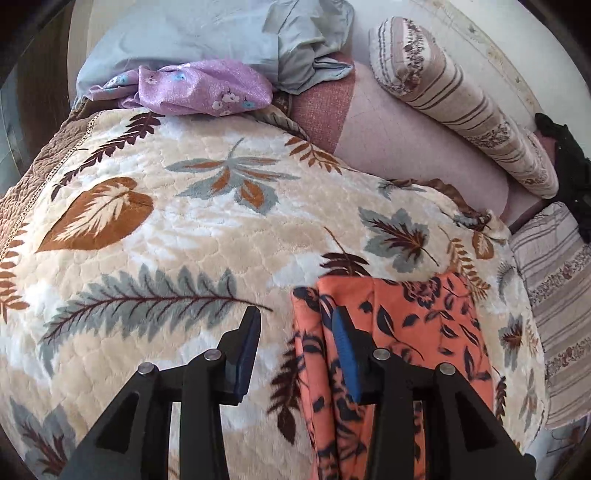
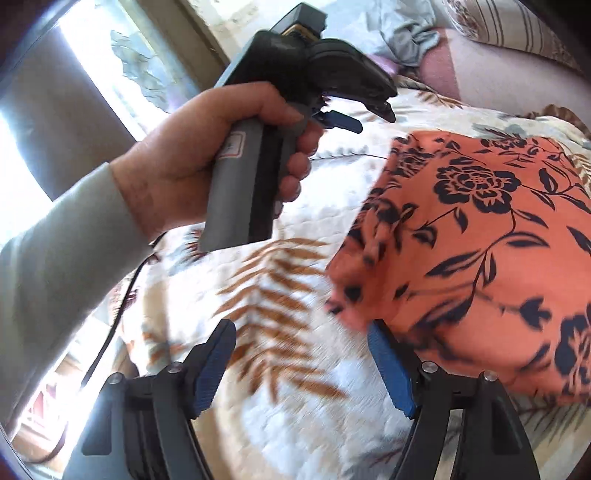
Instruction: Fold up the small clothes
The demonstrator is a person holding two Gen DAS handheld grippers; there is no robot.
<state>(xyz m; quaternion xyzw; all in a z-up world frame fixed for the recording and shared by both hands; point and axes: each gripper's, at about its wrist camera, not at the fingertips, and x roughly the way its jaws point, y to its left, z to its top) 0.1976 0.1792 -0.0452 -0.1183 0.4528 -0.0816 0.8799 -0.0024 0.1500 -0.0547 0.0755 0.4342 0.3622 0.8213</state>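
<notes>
An orange cloth with dark navy flowers [image 1: 417,325] lies folded on the leaf-patterned blanket [image 1: 177,236]. It also shows in the right wrist view [image 2: 480,236]. My left gripper [image 1: 295,325] is open and empty, with its right finger over the cloth's left edge. In the right wrist view the left gripper [image 2: 365,118] is held in a hand above the blanket, left of the cloth. My right gripper [image 2: 301,339] is open and empty, with its right finger at the cloth's near left corner.
A purple flowered cloth [image 1: 199,88] and a light blue-grey cloth [image 1: 236,33] lie at the far end of the bed. A striped bolster [image 1: 458,96] and a striped pillow [image 1: 554,306] lie on the right. A black cable [image 2: 122,314] hangs at left.
</notes>
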